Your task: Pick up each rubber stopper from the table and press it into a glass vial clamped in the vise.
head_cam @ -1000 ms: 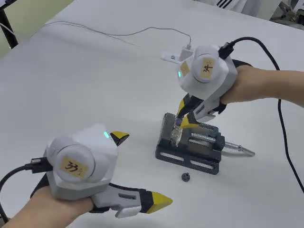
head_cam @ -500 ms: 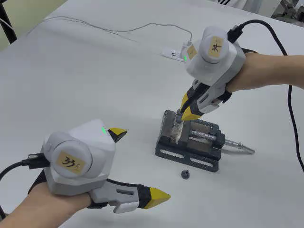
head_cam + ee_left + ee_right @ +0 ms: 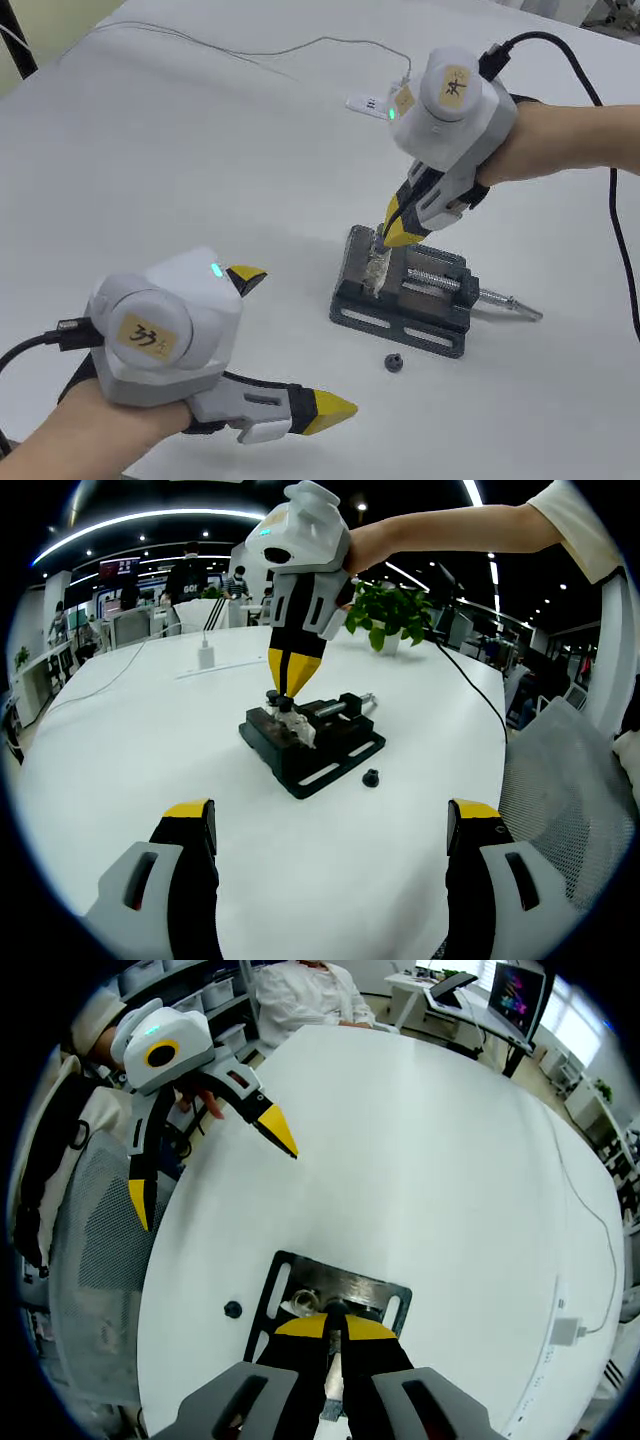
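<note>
A dark vise (image 3: 420,318) stands on the white table and clamps a glass vial (image 3: 377,272) at its left end. My right gripper (image 3: 386,238) points down onto the vial's mouth, shut on a small dark rubber stopper (image 3: 335,1309). From the left gripper view, the right gripper (image 3: 290,687) stands over the vise (image 3: 320,752). A second stopper (image 3: 394,363) lies loose on the table just in front of the vise, also visible as the stopper (image 3: 371,777) in that view. My left gripper (image 3: 292,342) hovers at the near left, open and holding nothing, well short of the vise.
A white adapter (image 3: 370,103) with its cable lies on the table behind the vise. The vise's screw handle (image 3: 510,302) sticks out to the right. A potted plant (image 3: 385,615) stands at the table's far edge. A mesh chair (image 3: 90,1250) sits beside the table.
My right gripper has tipped more upright over the vial, with its tips staying at the vial's mouth. The left gripper has hardly moved.
</note>
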A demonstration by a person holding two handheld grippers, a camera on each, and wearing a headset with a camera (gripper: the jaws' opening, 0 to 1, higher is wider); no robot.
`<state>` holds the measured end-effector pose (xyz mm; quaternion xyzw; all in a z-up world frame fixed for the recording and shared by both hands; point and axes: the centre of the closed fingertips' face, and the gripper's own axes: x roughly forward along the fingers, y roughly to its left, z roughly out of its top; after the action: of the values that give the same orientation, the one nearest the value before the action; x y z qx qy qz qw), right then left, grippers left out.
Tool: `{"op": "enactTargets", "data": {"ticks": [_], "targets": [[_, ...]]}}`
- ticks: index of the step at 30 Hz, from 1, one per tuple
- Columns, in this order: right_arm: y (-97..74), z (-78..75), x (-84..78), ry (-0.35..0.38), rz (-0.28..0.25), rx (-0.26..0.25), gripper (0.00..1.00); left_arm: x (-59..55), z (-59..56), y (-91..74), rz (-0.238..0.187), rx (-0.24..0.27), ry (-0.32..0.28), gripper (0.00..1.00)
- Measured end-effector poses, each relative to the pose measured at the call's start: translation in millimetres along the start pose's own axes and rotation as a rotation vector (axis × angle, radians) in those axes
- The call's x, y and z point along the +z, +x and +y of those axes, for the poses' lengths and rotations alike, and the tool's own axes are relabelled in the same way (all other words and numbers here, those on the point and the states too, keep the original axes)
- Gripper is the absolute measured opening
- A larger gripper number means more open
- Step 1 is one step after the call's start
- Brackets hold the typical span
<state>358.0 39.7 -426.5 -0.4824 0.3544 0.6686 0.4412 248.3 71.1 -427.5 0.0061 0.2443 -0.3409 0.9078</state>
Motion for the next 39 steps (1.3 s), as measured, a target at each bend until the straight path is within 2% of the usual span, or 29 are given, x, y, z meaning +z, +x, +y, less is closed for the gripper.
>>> {"op": "enactTargets", "data": {"ticks": [8, 17, 24, 32, 36, 39], "targets": [[0.4, 1.6, 0.4, -0.005, 0.003, 0.011, 0.0, -1.5, -2.3, 1.9, 0.002, -0.009, -0.002, 0.95], [1.5, 3.3, -1.8, -0.055, 0.051, 0.019, 0.0, -0.4, 2.4, 1.7, 0.003, -0.002, -0.009, 0.95], [3.7, 2.2, -2.3, -0.03, 0.043, 0.016, 0.0, 0.9, 4.8, 4.3, 0.008, -0.005, -0.003, 0.95], [6.5, 1.1, -3.4, -0.084, 0.108, 0.006, 0.0, 1.1, 6.7, 6.7, 0.007, -0.007, -0.009, 0.95], [5.2, 1.7, -3.7, -0.067, 0.097, 0.004, 0.0, 1.3, 6.5, 8.2, 0.006, -0.009, -0.014, 0.95], [5.7, -0.7, -3.0, -0.026, 0.081, 0.007, 0.0, 1.2, 6.9, 10.3, 0.006, -0.012, -0.014, 0.95]]}}
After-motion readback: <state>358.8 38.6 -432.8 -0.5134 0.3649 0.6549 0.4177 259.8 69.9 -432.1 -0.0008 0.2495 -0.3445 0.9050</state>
